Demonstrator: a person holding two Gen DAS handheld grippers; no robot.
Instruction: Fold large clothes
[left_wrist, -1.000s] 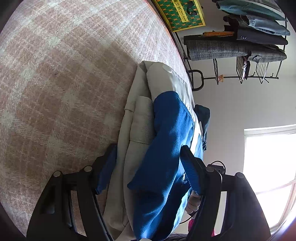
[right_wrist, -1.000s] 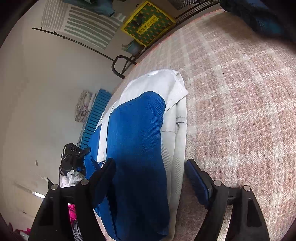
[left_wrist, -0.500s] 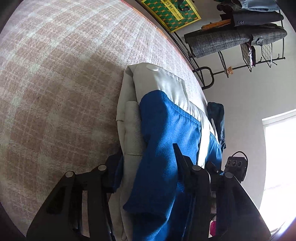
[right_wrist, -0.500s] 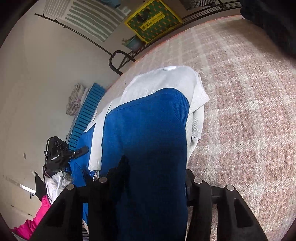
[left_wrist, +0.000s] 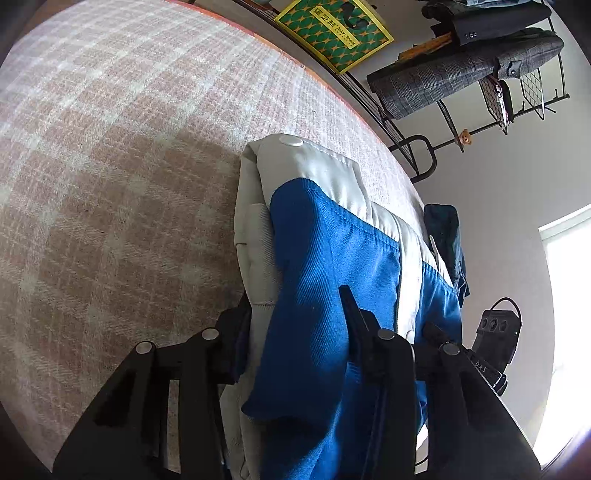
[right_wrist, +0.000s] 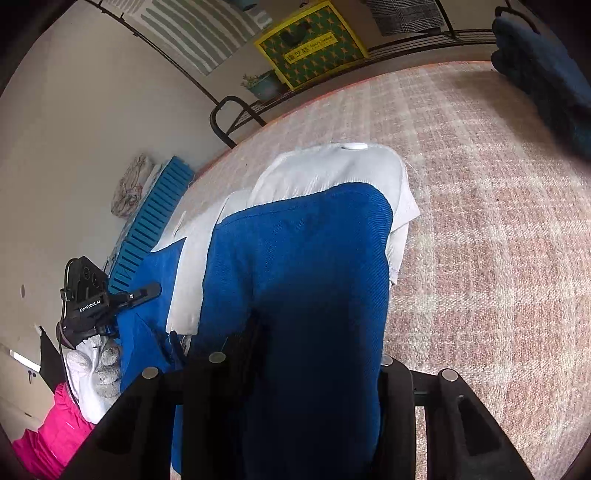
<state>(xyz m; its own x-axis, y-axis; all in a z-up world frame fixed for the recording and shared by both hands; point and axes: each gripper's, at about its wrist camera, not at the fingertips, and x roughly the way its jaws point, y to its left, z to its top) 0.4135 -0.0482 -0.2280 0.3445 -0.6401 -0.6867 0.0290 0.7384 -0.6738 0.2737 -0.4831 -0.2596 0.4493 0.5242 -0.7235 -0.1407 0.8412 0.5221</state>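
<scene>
Jacket — blue, cream-trimmed, folded on checked blanket; both grippers' fingers closing, pinching it.

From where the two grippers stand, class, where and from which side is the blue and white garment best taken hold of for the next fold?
Judged from its pose: grip the near end of the blue and white garment, at its two side edges. It lies lengthwise away from the cameras on the checked cover, buttoned end far. The left gripper and right gripper, coming from the near end, already straddle it, jaws closing on the stacked layers.

2 wrist cameras look steeply down, close over the same garment from opposite ends.
</scene>
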